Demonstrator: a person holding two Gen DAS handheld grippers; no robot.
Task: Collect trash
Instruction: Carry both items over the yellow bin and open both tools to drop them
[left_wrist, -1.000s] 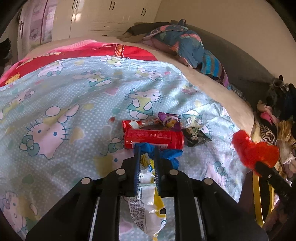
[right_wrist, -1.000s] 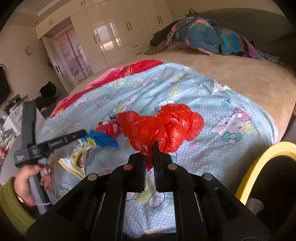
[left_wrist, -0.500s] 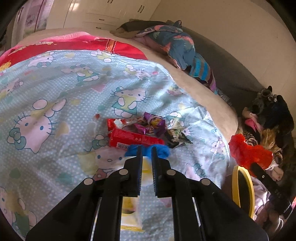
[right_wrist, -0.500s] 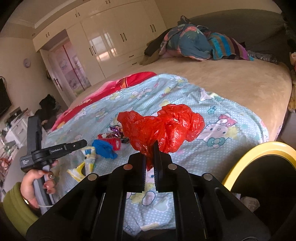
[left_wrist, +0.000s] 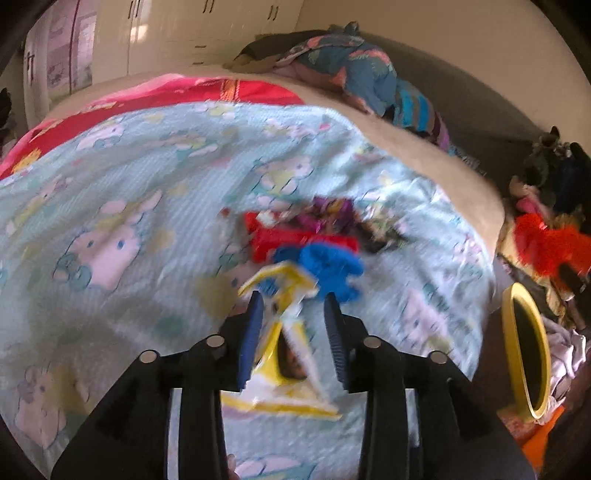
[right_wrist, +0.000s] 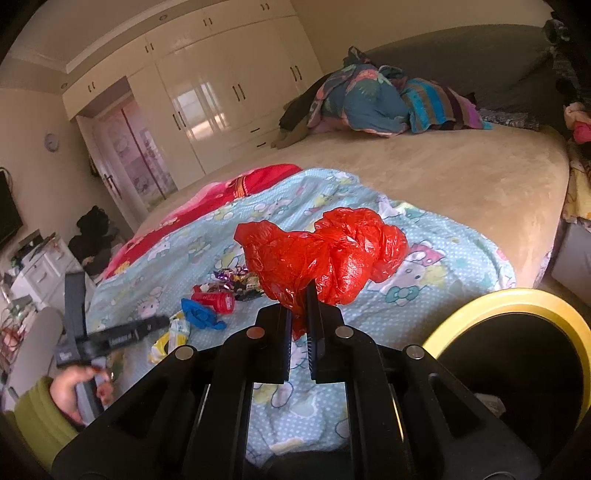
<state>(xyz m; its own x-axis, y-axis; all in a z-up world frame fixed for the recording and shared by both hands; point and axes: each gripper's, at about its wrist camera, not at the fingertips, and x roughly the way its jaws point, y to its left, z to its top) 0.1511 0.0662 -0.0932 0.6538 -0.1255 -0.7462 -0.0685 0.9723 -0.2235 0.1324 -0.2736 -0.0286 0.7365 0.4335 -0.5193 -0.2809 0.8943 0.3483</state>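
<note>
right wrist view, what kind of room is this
Most likely a home bedroom: a large bed with a cartoon-cat blanket, a wall of glossy built-in wardrobes, and piled bedding at the far end.

Your left gripper (left_wrist: 293, 314) is spread wide over the yellow-white wrapper (left_wrist: 284, 354) on the cartoon blanket (left_wrist: 110, 206); blue glove (left_wrist: 328, 266) and red tube (left_wrist: 295, 238) just beyond, yellow-rimmed bin (left_wrist: 526, 347) off right. All blurred.

Our grippers and hand

Our black left gripper (left_wrist: 293, 314) has ribbed blue pads, silver screws; our hand (right_wrist: 79, 387) wears an olive-green sleeve.
</note>
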